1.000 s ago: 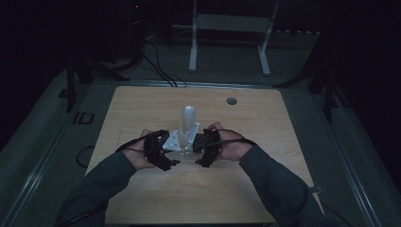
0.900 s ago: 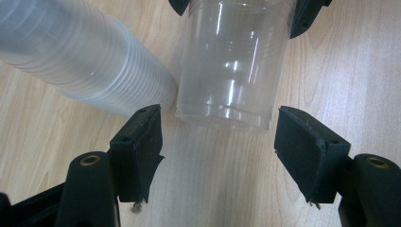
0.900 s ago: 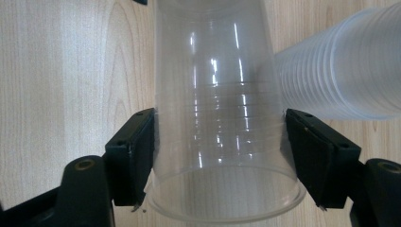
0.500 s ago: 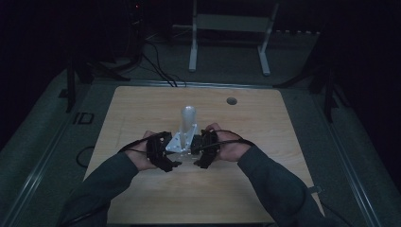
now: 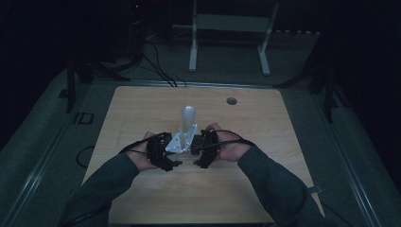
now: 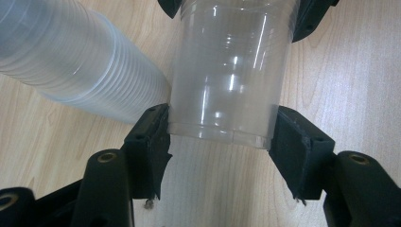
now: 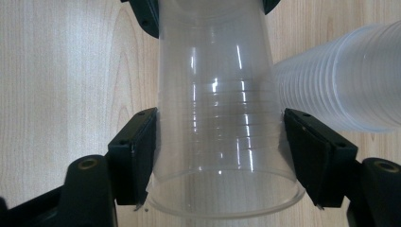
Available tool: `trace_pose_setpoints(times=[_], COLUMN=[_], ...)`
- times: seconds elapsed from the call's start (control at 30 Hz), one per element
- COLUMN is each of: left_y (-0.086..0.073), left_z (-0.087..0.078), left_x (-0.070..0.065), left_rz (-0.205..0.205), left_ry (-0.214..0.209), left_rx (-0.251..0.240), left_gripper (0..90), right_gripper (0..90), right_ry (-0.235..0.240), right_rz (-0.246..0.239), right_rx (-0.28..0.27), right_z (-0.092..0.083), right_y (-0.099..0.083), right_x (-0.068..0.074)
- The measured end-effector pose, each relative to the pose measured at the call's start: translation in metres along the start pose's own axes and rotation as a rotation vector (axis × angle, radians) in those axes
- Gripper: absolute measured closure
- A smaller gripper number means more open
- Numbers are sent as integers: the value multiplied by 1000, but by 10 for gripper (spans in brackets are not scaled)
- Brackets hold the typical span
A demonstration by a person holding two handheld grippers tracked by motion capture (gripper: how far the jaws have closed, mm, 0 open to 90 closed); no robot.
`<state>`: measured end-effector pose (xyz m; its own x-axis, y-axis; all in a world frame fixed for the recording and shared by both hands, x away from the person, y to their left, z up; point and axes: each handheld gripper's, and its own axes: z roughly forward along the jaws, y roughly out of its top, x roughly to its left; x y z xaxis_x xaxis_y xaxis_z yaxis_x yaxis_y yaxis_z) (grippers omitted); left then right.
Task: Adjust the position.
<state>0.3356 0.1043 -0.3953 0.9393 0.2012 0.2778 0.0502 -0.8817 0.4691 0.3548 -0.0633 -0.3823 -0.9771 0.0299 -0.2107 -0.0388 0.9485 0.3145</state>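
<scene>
A single clear plastic cup point(image 6: 227, 75) hangs level just above the wooden table point(image 5: 142, 109), held from both ends. My left gripper point(image 6: 222, 142) has just closed and is shut on the cup's base end, both pads against its wall. My right gripper point(image 7: 220, 146) has closed a little further and is shut on the same cup point(image 7: 217, 85) near its open rim. In the high view the left gripper point(image 5: 163, 153) and the right gripper point(image 5: 205, 149) face each other at the table's middle. A stack of clear cups point(image 5: 188, 118) lies on the table just beyond them.
The cup stack point(image 6: 75, 61) lies close beside the held cup, also seen at the right of the right gripper view as the stack point(image 7: 340, 90). A small round hole point(image 5: 231, 100) sits near the table's far edge. Cables and a white stand point(image 5: 227, 28) lie on the dark floor behind.
</scene>
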Motion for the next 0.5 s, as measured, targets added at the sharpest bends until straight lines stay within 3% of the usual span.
trace_pose_setpoints(times=[0.13,0.17,0.2,0.23,0.5], left_y=[-2,-3,-4,-5,-11], left_z=[0,4,6,3,3], left_x=[1,-3,-5,-2,-2], left_rz=[1,-56,-93,-53,-73], left_ry=[12,20,18,9,9], left_rx=[-4,-52,-81,-43,-54], left_gripper=[415,416,416,416,417], right_gripper=[268,243,243,228,167], right_ry=[-15,-15,-15,-21,-47], right_rz=[-16,-63,-63,-62,-48], right_rx=[-8,-1,-1,-4,-25], right_z=[-1,-3,-3,-4,-10], right_y=[0,-1,-1,-1,-7], right_x=[-1,-4,-4,-3,-3])
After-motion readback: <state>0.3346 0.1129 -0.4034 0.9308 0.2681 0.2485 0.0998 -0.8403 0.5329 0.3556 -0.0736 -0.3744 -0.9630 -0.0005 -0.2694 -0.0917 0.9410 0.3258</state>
